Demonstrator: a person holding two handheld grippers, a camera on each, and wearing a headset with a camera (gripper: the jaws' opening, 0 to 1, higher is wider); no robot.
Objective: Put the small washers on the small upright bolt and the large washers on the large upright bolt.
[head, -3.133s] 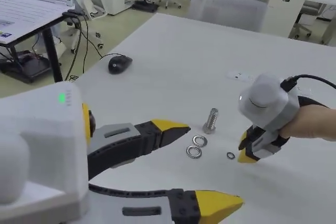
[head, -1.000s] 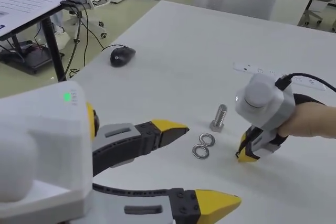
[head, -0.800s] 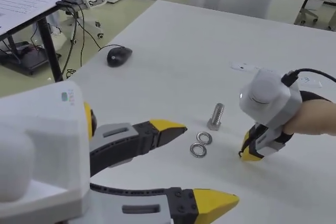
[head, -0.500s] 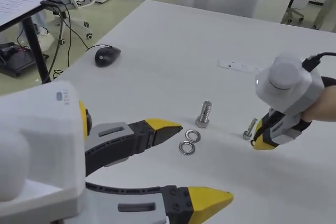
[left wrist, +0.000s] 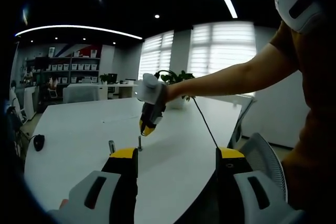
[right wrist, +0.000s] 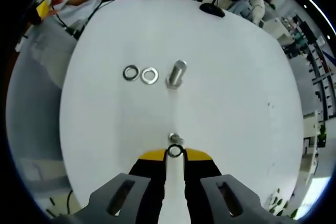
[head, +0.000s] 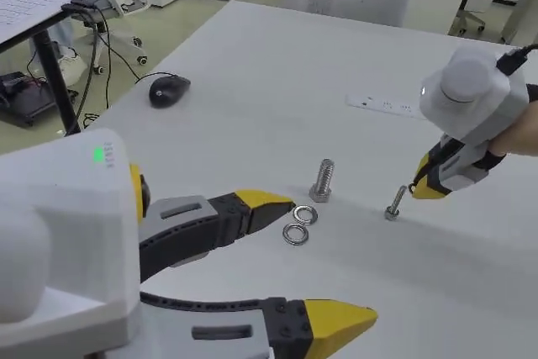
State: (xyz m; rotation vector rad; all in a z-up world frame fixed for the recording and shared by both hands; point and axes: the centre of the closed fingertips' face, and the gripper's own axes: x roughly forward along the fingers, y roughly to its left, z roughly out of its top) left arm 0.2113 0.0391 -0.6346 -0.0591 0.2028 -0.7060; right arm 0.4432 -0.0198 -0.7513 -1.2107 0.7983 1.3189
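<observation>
White bench (head: 252, 73), office behind. Small washer (right wrist: 175, 151) taken up off the bench moments before, pinched in right tool (head: 423, 188) just above small upright bolt (head: 394, 204), apparently ready for threading. Left tool (head: 332, 262) spread, empty. Two large washers (head: 295, 234) left beside large upright bolt (head: 322, 181).

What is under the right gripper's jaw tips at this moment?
The right gripper pinches a small washer between its tips. The small upright bolt stands on the table just beyond them. The patch of table directly beneath the jaws is covered.
</observation>
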